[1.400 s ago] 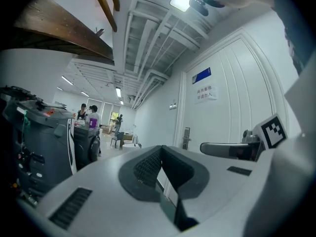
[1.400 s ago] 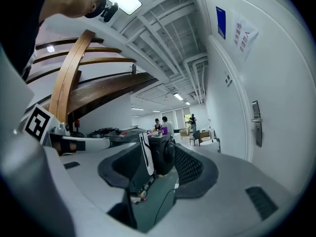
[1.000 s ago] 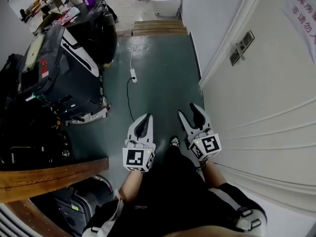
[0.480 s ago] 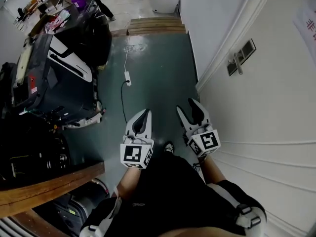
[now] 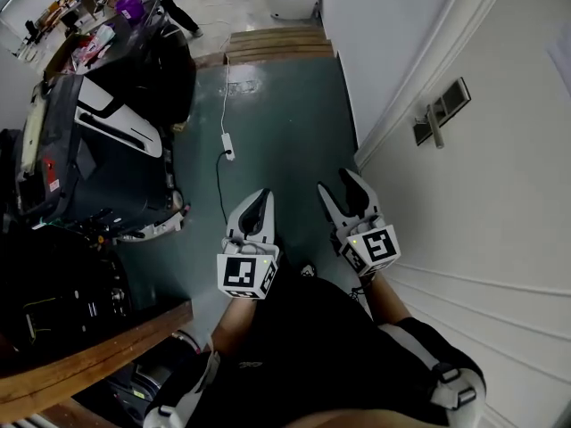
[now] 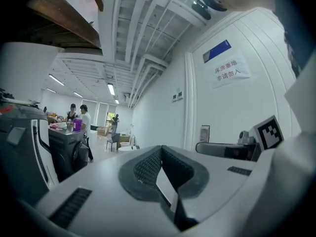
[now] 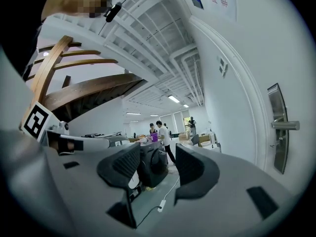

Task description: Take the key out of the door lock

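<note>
The left gripper's (image 5: pixel 260 201) fingers were pressed together; the right gripper's (image 5: pixel 337 185) fingers were spread and empty, both over the green floor (image 5: pixel 277 105). The door handle (image 5: pixel 436 114) sat well ahead on the white door (image 5: pixel 500 203); the key was too small to make out.

Bright ceiling light — fisheye edges

Premises: open-plan workshop or test lab. Evidence: a dark green painted floor (image 5: pixel 277 114) with a white power strip (image 5: pixel 229 153) and trailing cable. Large black-and-white machine housings (image 5: pixel 107 159) stand along one side. Overhead are exposed white ceiling pipework (image 6: pixel 143 38) and fluorescent strip lights (image 6: pixel 110 89). People (image 6: pixel 85 127) stand at a cluttered desk (image 5: pixel 85 47) at the far end. A white panelled door (image 5: pixel 482 221) carries a printed paper notice (image 6: pixel 231 70) and a steel lever-handle plate (image 5: pixel 442 112).
</note>
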Action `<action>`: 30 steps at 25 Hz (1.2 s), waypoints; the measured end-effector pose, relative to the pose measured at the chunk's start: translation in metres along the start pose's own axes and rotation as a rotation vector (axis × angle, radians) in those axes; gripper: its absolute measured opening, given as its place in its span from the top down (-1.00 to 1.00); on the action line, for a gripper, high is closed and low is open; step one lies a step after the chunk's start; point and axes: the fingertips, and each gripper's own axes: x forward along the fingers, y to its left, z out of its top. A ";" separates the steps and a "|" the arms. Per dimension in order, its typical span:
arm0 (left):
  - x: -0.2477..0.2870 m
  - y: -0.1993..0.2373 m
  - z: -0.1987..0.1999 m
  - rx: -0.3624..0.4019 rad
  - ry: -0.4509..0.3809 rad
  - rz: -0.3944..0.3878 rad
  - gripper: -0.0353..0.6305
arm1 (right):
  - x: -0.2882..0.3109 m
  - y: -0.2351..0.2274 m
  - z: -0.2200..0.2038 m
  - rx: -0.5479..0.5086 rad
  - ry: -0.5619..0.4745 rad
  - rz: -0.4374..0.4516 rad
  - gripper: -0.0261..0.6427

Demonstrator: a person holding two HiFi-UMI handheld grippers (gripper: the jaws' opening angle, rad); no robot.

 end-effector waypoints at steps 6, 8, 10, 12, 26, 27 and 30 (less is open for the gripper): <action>0.057 0.040 0.007 0.002 -0.034 -0.043 0.82 | 0.060 -0.024 0.008 -0.021 -0.009 -0.039 0.27; 0.078 0.059 0.013 -0.002 -0.038 -0.057 0.82 | 0.085 -0.029 0.015 -0.027 -0.019 -0.043 0.27; 0.099 0.080 0.020 -0.006 -0.035 -0.069 0.82 | 0.114 -0.032 0.022 -0.008 -0.027 -0.048 0.27; 0.118 0.101 0.030 -0.008 -0.031 -0.086 0.82 | 0.143 -0.036 0.028 -0.035 -0.019 -0.066 0.27; 0.213 0.204 0.049 -0.057 -0.001 -0.189 0.82 | 0.265 -0.069 0.022 -0.054 0.052 -0.193 0.27; 0.219 0.205 0.045 -0.063 0.009 -0.199 0.82 | 0.268 -0.073 0.019 -0.044 0.057 -0.205 0.27; 0.240 0.199 0.030 -0.076 0.041 -0.242 0.82 | 0.270 -0.094 0.011 -0.021 0.064 -0.248 0.28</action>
